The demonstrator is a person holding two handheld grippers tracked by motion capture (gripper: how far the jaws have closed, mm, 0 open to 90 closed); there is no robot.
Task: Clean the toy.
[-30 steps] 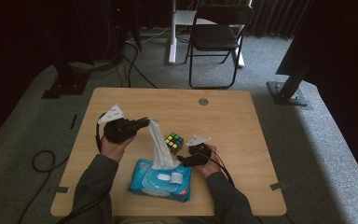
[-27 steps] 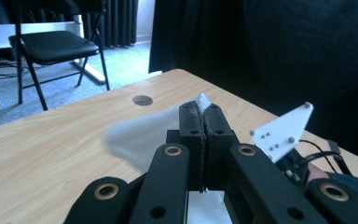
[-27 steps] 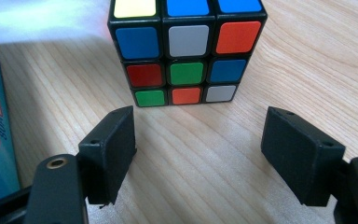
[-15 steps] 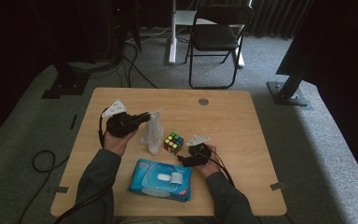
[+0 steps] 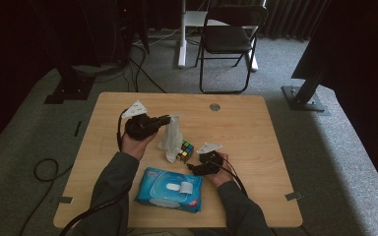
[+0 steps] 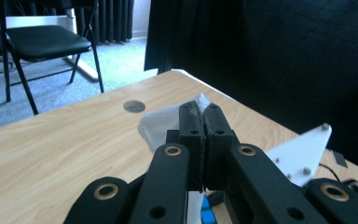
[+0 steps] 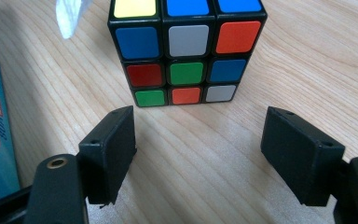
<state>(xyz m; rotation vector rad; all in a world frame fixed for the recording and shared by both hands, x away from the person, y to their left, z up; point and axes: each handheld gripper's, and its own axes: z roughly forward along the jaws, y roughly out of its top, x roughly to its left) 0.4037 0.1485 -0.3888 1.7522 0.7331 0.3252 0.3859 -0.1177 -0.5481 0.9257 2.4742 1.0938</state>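
— What's the left gripper [image 5: 170, 118] got hold of?

— A white wet wipe [image 5: 171, 140]. Its fingers [image 6: 192, 126] are pressed together on the top edge of the sheet, and the rest hangs down loose from there. In the left gripper view you can see the white fabric bulging out just behind the clamped tips.

— And where does the wipe sit relative to the cube?

— The Rubik's cube [image 5: 185, 151] is the thing to go by. The wipe dangles just to the left of it, its lower end down about level with the cube. From the high view I'd say the tail comes very near the cube, perhaps brushing it, but it's too small there to be sure.

— The blue pack?

— The wet wipe pack [image 5: 170, 189] lies flat on the table [image 5: 256, 128], on the near side of the cube, towards the person. Its white lid faces up.

— What about the right gripper [image 5: 189, 167]?

— Low over the table, just on the near right of the cube, pointing at it. Its fingers [image 7: 109, 149] are spread wide with nothing between them; the cube stands just beyond the tips, apart from both. A corner of the wipe shows up and to the left of the cube in that view, and the blue pack's edge runs down the far left
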